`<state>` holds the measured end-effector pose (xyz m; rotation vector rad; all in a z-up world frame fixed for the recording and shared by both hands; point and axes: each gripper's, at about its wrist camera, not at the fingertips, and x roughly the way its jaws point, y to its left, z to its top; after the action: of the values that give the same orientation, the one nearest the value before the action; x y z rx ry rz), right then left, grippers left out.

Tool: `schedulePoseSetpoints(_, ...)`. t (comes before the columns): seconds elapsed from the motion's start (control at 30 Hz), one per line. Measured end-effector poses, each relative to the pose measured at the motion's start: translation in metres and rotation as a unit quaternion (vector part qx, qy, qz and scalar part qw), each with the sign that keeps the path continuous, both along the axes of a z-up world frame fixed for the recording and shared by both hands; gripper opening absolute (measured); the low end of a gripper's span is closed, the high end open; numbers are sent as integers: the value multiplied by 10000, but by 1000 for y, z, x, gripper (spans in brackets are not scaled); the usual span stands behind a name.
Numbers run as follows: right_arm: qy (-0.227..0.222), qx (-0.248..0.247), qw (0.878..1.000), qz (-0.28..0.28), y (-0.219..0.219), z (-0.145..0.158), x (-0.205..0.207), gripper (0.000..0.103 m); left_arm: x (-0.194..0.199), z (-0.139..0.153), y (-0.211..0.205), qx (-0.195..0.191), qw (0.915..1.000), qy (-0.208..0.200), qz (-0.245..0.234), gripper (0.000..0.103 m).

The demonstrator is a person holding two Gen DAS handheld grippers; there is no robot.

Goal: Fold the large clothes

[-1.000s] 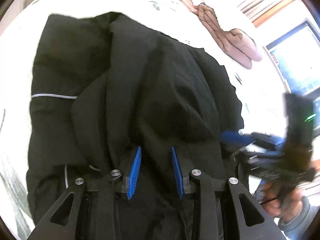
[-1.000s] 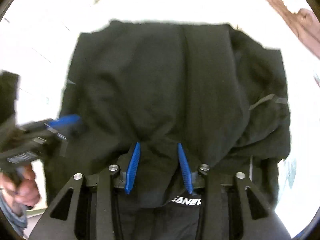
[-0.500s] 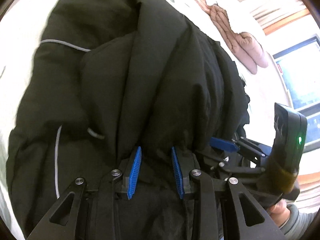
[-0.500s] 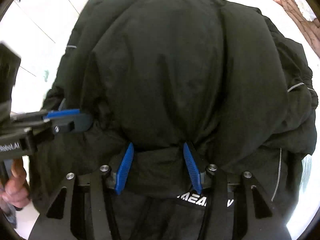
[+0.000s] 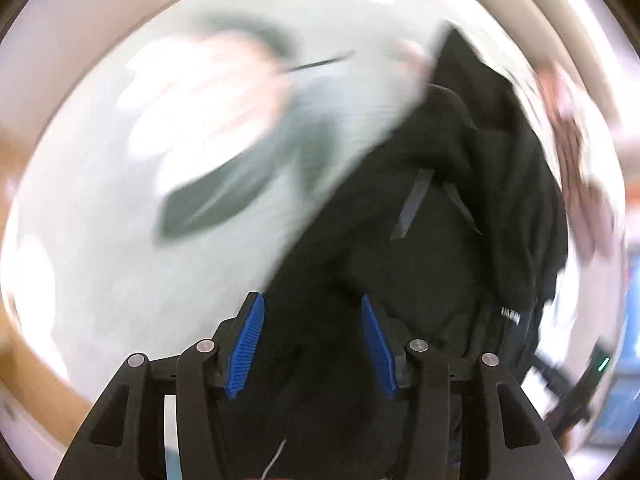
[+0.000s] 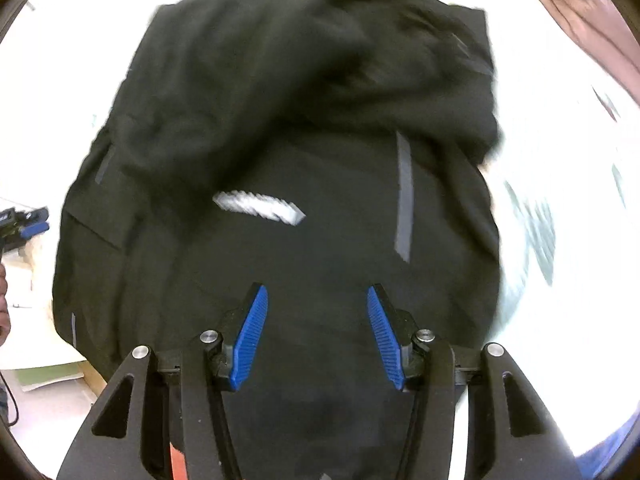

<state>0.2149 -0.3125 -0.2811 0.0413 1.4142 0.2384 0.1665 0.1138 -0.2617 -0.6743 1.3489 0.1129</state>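
**Jacket down on the bed, both tongs letting go**

The jacket [image 6: 280, 128] is a big black padded thing, lying in a rumpled heap on the white bed [image 6: 560, 168], with grey strips and a small white label showing on its upper side. In the left wrist view the jacket [image 5: 460, 208] fills the right half, and the bedding on the left is smeared by motion blur. A pink garment [image 6: 580, 8] lies at the far right of the bed, apart from the jacket.

It looks soft, bulky and fairly light, I'd say; the shell may be slick, so thick folds could slide or spring back. A hem, seam or sleeve edge should give the surest hold, better than a pinch of loose cloth in the middle.

The left tongs [image 5: 310, 340] are opening, the blue pads standing clear over dark cloth with nothing pinched between them. The right tongs [image 6: 318, 336] stand about half apart above the near part of the jacket, also released: cloth lies under the gap, but the pads do not press on it. Whether the tips brush the fabric I cannot tell.
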Motion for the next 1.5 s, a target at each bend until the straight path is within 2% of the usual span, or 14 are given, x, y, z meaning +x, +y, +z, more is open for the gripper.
schedulePoseSetpoints(0.13, 192, -16, 9995, -238, -35, -7, -16, 55, -48, -26, 25, -424, 9970, 80, 644, 53)
schedulePoseSetpoints(0.27, 309, 77, 9983, -492, -64, -9, -21, 55, -69, -62, 14, -706, 9948, 333, 661, 53)
schedulePoseSetpoints(0.37, 393, 155, 9971, -632, -90, -11, -29, 57, -77, -64, 11, -791, 9942, 32, 723, 58)
schedulePoseSetpoints(0.63, 844, 804, 9864, -1156, -128, -34, -63, 57, -68, -56, -22, -1508, 9880, -272, -202, 65)
schedulePoseSetpoints(0.73, 1022, 1094, 9808, -1253, -137, -41, -86, 72, -66, -55, -42, -1422, 9879, -247, -564, 65)
schedulePoseSetpoints(0.93, 1364, 1116, 9782, -1102, -135, -66, -116, 72, -59, -68, -48, -1270, 9904, 5, -542, 65)
schedulePoseSetpoints(0.97, 1404, 1220, 9768, -1064, -132, -69, -122, 65, -60, -67, -47, -1298, 9902, 8, -520, 65)
schedulePoseSetpoints(1.0, 1378, 1399, 9753, -1015, -128, -68, -126, 43, -61, -65, -46, -1340, 9898, -5, -487, 65)
schedulePoseSetpoints(1.13, 1235, 1421, 9804, -591, -107, -56, -131, 39, -68, -50, -46, -1521, 9863, -252, -589, 42)
schedulePoseSetpoints(1.23, 1295, 1524, 9783, -546, -100, -55, -129, 49, -72, -47, -42, -1890, 9803, -361, -435, 42)
schedulePoseSetpoints(1.33, 1554, 1654, 9725, -521, -89, -69, -130, 65, -73, -59, -44, -1851, 9817, -120, -424, 43)
schedulePoseSetpoints(1.43, 1661, 1666, 9708, -466, -73, -81, -134, 69, -74, -66, -49, -1588, 9861, 131, -469, 43)
schedulePoseSetpoints(1.47, 1660, 1675, 9706, -471, -75, -78, -133, 65, -74, -65, -52, -1506, 9872, 149, -500, 43)
schedulePoseSetpoints(1.5, 1655, 1699, 9701, -524, -80, -74, -132, 35, -72, -60, -56, -1333, 9893, 120, -576, 21)
